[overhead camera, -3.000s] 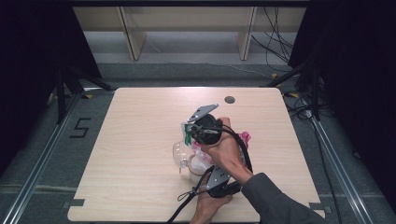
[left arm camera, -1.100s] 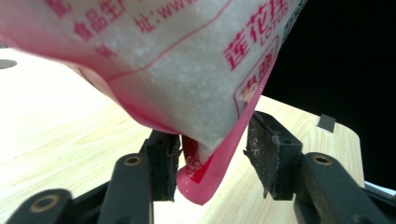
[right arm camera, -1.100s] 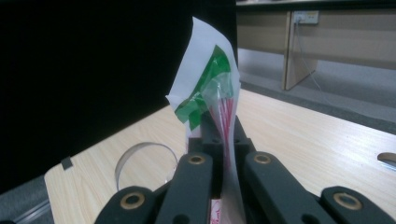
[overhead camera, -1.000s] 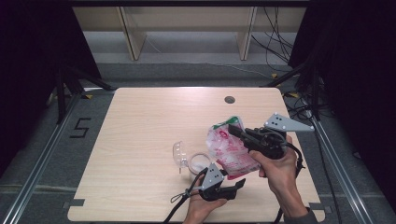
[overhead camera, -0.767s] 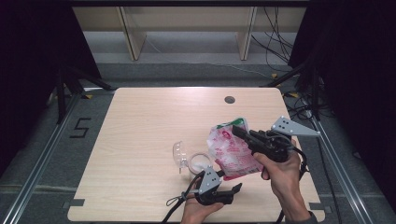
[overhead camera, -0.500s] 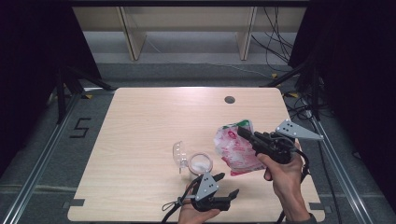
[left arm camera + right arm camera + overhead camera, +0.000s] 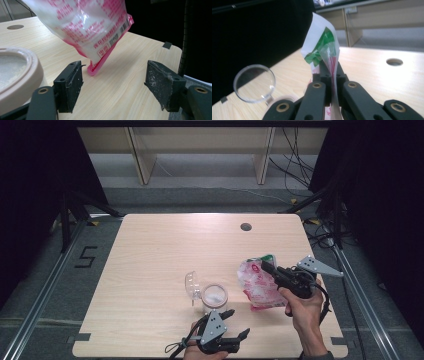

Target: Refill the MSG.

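Observation:
A pink and white plastic bag (image 7: 257, 282) with a green top hangs at the table's right, its lower end close to the wood. My right gripper (image 7: 265, 266) is shut on its upper edge (image 7: 324, 47), which is pinched between the jaws. A small round jar (image 7: 215, 296) of pale powder stands mid-table, its clear hinged lid (image 7: 192, 285) swung open to the left. My left gripper (image 7: 238, 322) lies near the front edge, just behind the jar (image 7: 15, 72). Its jaws have just been opening and stand open with nothing pressed between them. The bag's bottom corner (image 7: 95, 67) hangs ahead of them.
The light wooden table (image 7: 150, 250) has a round cable hole (image 7: 245, 226) at the back right. Black cables trail from both grippers over the front edge. Dark frames and floor rails flank the table.
The right gripper has carried the bag rightward and lower, away from the jar. The left gripper has pulled back toward the front edge, leaving the jar.

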{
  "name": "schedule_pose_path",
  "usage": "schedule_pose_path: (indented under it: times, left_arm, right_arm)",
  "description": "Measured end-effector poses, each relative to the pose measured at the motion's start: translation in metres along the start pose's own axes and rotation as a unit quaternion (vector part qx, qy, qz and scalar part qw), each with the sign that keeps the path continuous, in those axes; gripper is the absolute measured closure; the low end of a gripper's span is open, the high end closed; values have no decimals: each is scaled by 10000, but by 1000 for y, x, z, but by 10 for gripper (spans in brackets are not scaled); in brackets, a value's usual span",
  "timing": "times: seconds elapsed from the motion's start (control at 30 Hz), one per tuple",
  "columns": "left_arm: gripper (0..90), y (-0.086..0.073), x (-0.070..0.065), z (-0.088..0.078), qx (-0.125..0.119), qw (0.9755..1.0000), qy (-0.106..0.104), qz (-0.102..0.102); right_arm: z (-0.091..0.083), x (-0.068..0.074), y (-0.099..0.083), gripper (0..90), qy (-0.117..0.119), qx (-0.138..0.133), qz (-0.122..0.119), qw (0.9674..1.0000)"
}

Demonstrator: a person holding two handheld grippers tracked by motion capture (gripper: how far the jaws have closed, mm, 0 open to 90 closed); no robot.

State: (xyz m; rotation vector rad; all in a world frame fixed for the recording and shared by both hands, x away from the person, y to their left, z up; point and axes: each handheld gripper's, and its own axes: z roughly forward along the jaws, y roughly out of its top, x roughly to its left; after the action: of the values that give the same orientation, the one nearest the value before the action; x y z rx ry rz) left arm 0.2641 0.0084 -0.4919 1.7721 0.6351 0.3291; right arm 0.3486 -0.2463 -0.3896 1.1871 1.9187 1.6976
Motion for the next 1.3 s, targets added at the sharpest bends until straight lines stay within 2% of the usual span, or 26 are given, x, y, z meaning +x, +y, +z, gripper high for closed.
schedule_pose_path:
  times: [0.03,0.1,0.13,0.17,0.2,0.23,0.27,0.3,0.37,0.4,0.43,0.47,0.57,0.6,0.63,0.7,0.73,0.83,0.93,0.97,1.0,1.03,1.07,1.1,1.13,1.3]
  left_arm:
    - [294,-1,0,-1,-69,10000,1,-20]
    - [292,-1,1,-4,-39,10000,56,-18]
    - [280,-2,2,-7,-48,9999,115,-72]
    - [267,-3,3,-8,-82,9998,123,-106]
    - [268,-3,4,-10,-42,9999,125,-9]
    - [269,-3,4,-10,-42,9999,125,-9]
    - [268,-3,8,-14,-12,9998,130,129]
    - [268,-4,7,-16,-66,9998,166,-82]
    - [268,-3,11,-21,-52,9998,181,111]
    - [269,-3,11,-21,-52,9998,181,111]
    - [268,-5,11,-23,-68,9997,232,-26]
    - [268,-5,16,-28,-88,9996,265,78]
    - [268,-5,19,-32,-74,9994,337,63]
    - [269,-6,22,-35,-95,9992,379,-29]
    - [269,-6,23,-36,-114,9992,384,-73]
    - [269,-6,24,-38,-90,9991,413,-20]
    - [269,-7,26,-42,-98,9988,474,-103]
    - [269,-7,30,-44,-138,9986,504,-22]
    - [269,-7,34,-48,-136,9985,537,4]
    - [270,-7,35,-50,-116,9984,553,-51]
    - [270,-7,36,-52,-98,9982,583,-91]
    - [270,-7,38,-52,-86,9983,580,-70]
    - [270,-7,38,-52,-86,9983,580,-70]
    - [270,-8,37,-52,-121,9979,603,-187]
    - [270,-8,40,-55,-75,9981,608,-101]
    - [268,-9,43,-57,-24,9981,607,-56]
  right_arm:
    - [-1,-4,-2,900,-92,2,-41,9999]
    - [-1,-7,-3,900,-53,-112,-4,9999]
    - [-7,-11,-3,900,-116,-91,115,9998]
    - [-8,-14,-4,900,-107,-128,24,9999]
    - [-11,-15,-5,900,-62,-123,28,9999]
    - [-12,-13,-7,900,-35,-181,173,9997]
    - [-14,-14,-8,900,-48,-224,49,9997]
    - [-17,-15,-8,900,-81,-159,50,9998]
    - [-21,-15,-10,900,-131,-151,136,9997]
    - [-21,-15,-10,900,-131,-151,136,9997]
    - [-24,-18,-12,900,-117,-279,100,9995]
    - [-28,-18,-13,900,-196,-168,144,9996]
    - [-33,-22,-15,900,-253,-197,136,9994]
    - [-37,-26,-18,900,-272,-217,126,9993]
    - [-39,-26,-19,900,-319,-174,230,9991]
    - [-41,-30,-20,900,-319,-248,133,9991]
    - [-45,-33,-23,900,-373,-288,184,9987]
    - [-49,-37,-25,900,-476,-207,216,9984]
    - [-54,-44,-31,900,-560,-218,373,9975]
    - [-56,-46,-32,900,-567,-180,386,9975]
    - [-55,-48,-33,900,-626,-299,380,9969]
    - [-57,-50,-34,900,-727,-180,403,9964]
    - [-57,-50,-34,900,-727,-180,403,9964]
    - [-58,-51,-36,900,-704,-205,433,9964]
    - [-59,-55,-38,900,-745,-253,456,9959]
    - [-61,-61,-43,900,-870,-162,483,9949]
